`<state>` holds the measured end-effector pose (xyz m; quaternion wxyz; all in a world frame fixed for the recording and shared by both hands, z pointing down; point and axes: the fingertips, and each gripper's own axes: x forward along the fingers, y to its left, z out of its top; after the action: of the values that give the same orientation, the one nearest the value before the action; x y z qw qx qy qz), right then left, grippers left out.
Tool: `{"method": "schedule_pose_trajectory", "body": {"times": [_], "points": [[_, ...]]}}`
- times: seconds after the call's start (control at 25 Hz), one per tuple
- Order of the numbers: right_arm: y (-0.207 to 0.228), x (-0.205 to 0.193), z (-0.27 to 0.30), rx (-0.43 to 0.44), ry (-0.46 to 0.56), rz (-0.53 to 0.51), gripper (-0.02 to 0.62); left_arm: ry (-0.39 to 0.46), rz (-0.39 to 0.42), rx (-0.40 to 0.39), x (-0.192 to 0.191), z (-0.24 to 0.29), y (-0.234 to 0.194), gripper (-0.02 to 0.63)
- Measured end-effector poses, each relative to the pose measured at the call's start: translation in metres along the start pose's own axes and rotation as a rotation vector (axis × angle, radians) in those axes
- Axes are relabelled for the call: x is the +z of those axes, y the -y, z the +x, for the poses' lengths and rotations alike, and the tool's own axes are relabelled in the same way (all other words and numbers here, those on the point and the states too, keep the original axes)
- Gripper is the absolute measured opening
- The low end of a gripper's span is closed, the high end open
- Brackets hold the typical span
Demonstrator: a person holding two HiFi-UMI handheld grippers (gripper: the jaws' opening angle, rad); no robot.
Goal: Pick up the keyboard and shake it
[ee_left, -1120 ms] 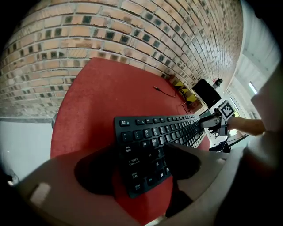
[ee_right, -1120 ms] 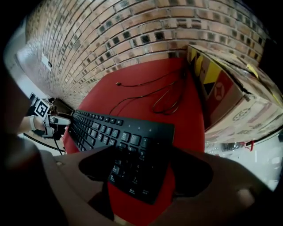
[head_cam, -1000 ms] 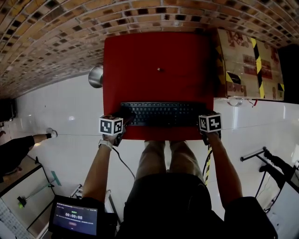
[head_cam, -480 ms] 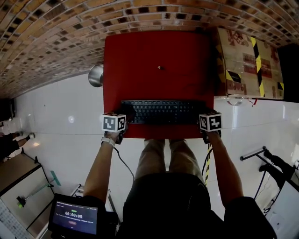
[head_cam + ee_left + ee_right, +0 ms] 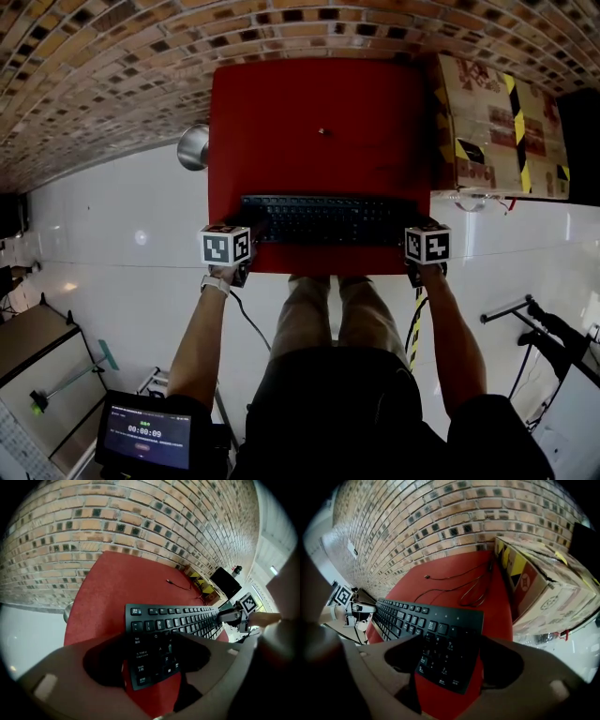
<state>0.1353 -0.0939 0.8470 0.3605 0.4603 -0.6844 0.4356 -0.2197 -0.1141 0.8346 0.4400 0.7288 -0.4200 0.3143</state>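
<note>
A black keyboard (image 5: 328, 220) lies across the near part of the red table (image 5: 319, 103). My left gripper (image 5: 249, 232) is at its left end. In the left gripper view the keyboard's left end (image 5: 154, 634) sits between the jaws of that gripper (image 5: 150, 656), which are closing; I see no firm press on it. My right gripper (image 5: 414, 228) is at the right end. In the right gripper view the number-pad end (image 5: 445, 648) lies between the wide-set jaws of that gripper (image 5: 450, 660). The keyboard's cable (image 5: 459, 585) trails toward the wall.
A cardboard box (image 5: 497, 122) with yellow-black tape stands against the table's right side, close to my right gripper. A metal bowl-shaped thing (image 5: 192, 147) sits off the table's left edge. A brick wall (image 5: 141, 56) runs behind. A small screen (image 5: 145, 436) is at the lower left.
My left gripper has shifted a little along the keyboard's left end. The right gripper has barely moved. An arm at the far left has gone out of view.
</note>
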Motion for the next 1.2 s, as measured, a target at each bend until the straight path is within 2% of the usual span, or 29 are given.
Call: {"method": "schedule_pose_trajectory", "body": {"times": [0.24, 0.52, 0.76, 1.2], "points": [[0.0, 0.031, -0.027, -0.049, 0.126, -0.006, 0.348, 0.102, 0.054, 0.017, 0.031, -0.025, 0.012, 0.306], [-0.007, 0.091, -0.082, -0.107, 0.307, -0.087, 0.342, 0.264, 0.081, 0.031, 0.075, -0.069, 0.035, 0.298], [-0.017, 0.146, -0.157, -0.156, 0.487, -0.171, 0.342, 0.418, 0.129, 0.03, 0.118, -0.119, 0.065, 0.298], [-0.05, 0.228, -0.31, -0.202, 0.873, -0.286, 0.342, 0.775, 0.269, 0.079, 0.212, -0.241, 0.126, 0.298]]}}
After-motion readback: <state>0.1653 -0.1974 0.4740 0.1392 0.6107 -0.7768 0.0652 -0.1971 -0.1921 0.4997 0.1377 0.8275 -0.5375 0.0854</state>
